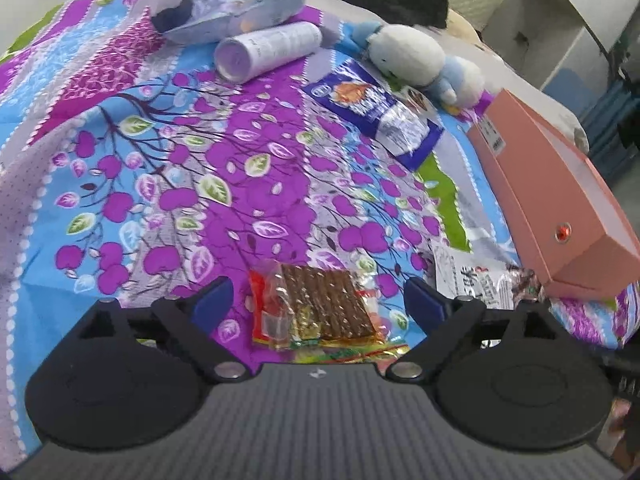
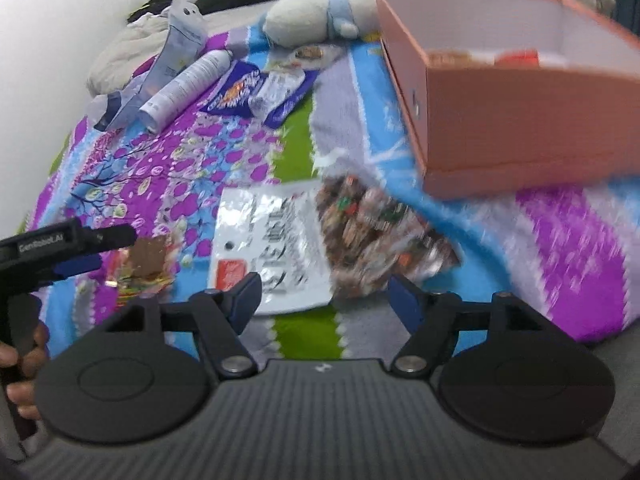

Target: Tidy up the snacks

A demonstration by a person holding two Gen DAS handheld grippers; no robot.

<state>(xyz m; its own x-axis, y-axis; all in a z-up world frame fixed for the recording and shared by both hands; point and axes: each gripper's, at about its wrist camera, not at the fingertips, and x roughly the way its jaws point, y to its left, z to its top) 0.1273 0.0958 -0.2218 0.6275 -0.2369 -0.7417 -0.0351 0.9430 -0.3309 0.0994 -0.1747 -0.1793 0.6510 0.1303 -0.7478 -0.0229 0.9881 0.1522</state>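
Note:
A clear packet of brown snack bars (image 1: 320,308) with red and yellow print lies on the flowered bedspread. My left gripper (image 1: 318,296) is open, its blue pads (image 1: 216,294) standing well clear on either side of the packet. A white and silver bag of wrapped candies (image 2: 304,236) lies before my right gripper (image 2: 325,290), which is open with only the bag's near edge between its fingers. A blue biscuit packet (image 1: 376,112) (image 2: 256,92) lies farther back. The pink open box (image 1: 560,184) (image 2: 500,120) stands at the right and holds some snacks (image 2: 448,56).
A white tube (image 1: 268,52) (image 2: 188,84), a grey pouch (image 1: 248,12) and a white and blue plush toy (image 1: 420,60) (image 2: 308,20) lie at the back of the bed. In the right wrist view my left gripper (image 2: 116,250) and the hand (image 2: 24,360) holding it show at the left edge.

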